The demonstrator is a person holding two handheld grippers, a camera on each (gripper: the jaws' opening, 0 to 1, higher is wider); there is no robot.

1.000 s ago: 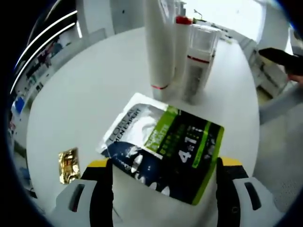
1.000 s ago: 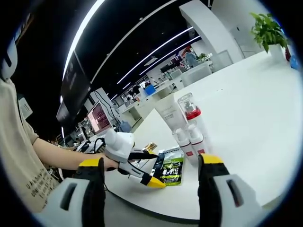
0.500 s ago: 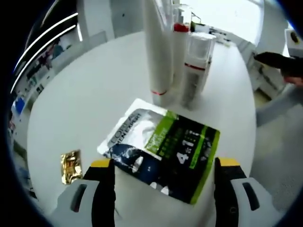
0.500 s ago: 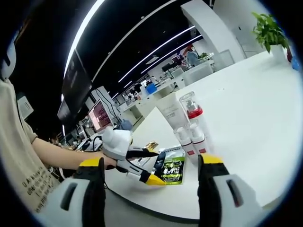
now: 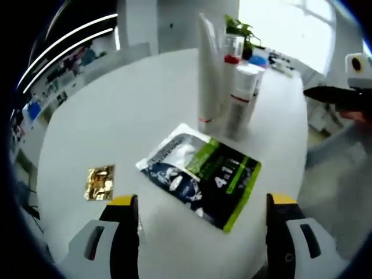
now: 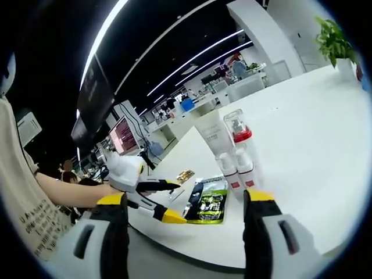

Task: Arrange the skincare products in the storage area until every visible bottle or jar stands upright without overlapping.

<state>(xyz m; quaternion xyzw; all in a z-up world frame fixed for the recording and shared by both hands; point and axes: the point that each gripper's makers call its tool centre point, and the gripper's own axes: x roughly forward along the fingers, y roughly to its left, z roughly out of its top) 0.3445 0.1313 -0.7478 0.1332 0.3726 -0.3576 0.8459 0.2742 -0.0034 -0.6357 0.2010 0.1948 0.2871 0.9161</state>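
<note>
Yellow-tipped and spread wide, the left gripper (image 5: 197, 218) hangs over the near rim of the round white table (image 5: 116, 116) with nothing between its jaws. Just beyond the jaws a dark sachet (image 5: 200, 173) with a green band lies flat on the tabletop, one corner pointing at the bottles. Off to its left, apart from it, a small gold packet (image 5: 100, 182) also lies flat. Past the sachet the skincare group stands upright and close together: a tall white tube (image 5: 208, 75) with a thin red line near its foot, a white bottle (image 5: 239, 99) with a red band just beside it, and behind them a pump bottle (image 5: 232, 55) with a red collar and clear cap. A potted plant (image 5: 241, 30) sits at the far edge.

From the right gripper view, the right gripper (image 6: 186, 229) is open too, empty, held off the table edge. Beyond it the left gripper shows in a person's hand (image 6: 96, 190), jaws parted, next to the sachet. Two short white bottles (image 6: 235, 168) stand side by side in front of the pump bottle and tube.
</note>
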